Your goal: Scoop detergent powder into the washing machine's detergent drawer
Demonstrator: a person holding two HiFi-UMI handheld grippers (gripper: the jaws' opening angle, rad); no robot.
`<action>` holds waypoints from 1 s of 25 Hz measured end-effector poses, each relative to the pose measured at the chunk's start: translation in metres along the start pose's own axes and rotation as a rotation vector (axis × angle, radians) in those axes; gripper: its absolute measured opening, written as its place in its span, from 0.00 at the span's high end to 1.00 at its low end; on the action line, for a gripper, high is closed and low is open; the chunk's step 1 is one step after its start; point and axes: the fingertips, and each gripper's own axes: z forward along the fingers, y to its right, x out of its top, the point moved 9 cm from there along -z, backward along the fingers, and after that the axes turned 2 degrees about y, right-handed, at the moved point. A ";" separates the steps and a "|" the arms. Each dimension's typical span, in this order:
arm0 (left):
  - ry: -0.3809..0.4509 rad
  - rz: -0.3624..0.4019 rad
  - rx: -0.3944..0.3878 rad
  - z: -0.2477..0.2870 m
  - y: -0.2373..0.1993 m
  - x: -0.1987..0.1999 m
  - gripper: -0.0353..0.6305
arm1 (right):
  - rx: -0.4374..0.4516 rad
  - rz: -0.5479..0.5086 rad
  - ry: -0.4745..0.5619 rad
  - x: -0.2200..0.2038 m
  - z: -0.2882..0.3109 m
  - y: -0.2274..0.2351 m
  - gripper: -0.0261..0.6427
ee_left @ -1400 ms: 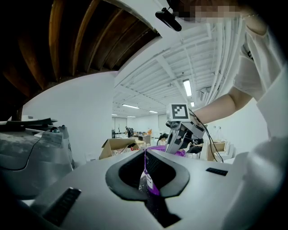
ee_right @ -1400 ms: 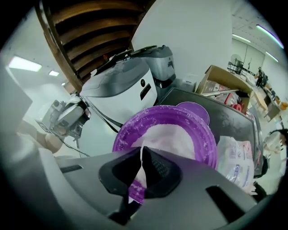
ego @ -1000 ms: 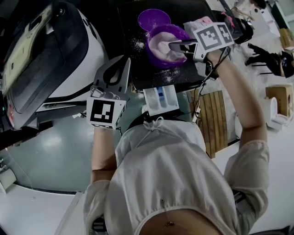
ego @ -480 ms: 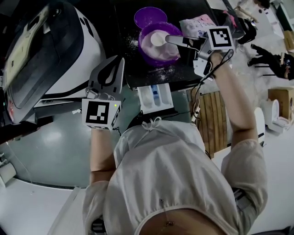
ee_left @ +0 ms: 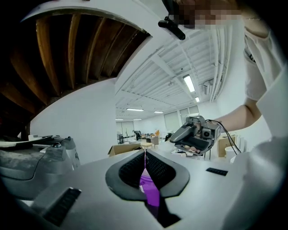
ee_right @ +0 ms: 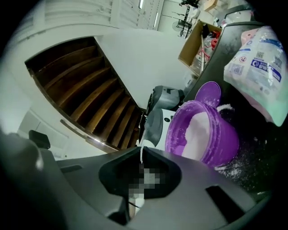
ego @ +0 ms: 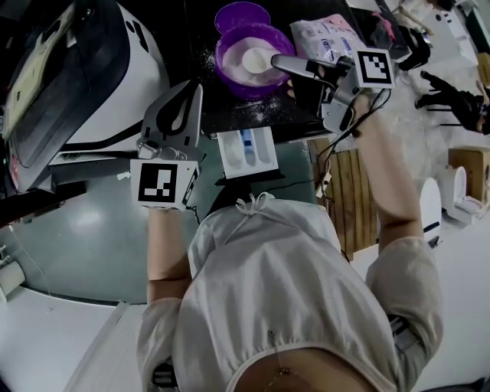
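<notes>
A purple bowl (ego: 230, 47) (ee_right: 222, 134) of white detergent powder stands on the dark table. My right gripper (ego: 277, 63) (ee_right: 141, 153) hangs over the bowl's right rim, shut on the thin handle of a white scoop (ego: 258, 60) whose cup lies over the powder. The white detergent drawer (ego: 246, 149), with a blue insert, sticks out below the table's front edge. My left gripper (ego: 194, 89) (ee_left: 145, 155) is shut and holds nothing, left of the drawer; purple shows through the slit between its jaws. The right gripper (ee_left: 195, 134) is also seen from the left gripper view.
The washing machine (ego: 73, 73) fills the left. A purple lid (ego: 241, 14) (ee_right: 208, 93) lies behind the bowl and a detergent bag (ego: 329, 34) (ee_right: 258, 67) to its right. Spilled powder dusts the table (ego: 260, 115). A wooden slatted piece (ego: 344, 191) stands at the right.
My right gripper has drawn back from the bowl's middle to its right rim, and the scoop's cup now shows over the powder. The left gripper has hardly moved.
</notes>
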 end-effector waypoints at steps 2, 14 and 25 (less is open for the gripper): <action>0.009 -0.005 0.004 -0.006 0.013 -0.001 0.91 | 0.024 0.010 -0.002 -0.013 -0.008 -0.002 0.95; -0.102 -0.033 0.031 -0.077 0.089 -0.043 0.91 | 0.017 0.082 -0.104 -0.118 -0.035 0.023 0.95; -0.134 -0.073 0.061 -0.126 0.117 -0.090 0.91 | -0.092 0.048 -0.176 -0.178 -0.019 0.086 0.95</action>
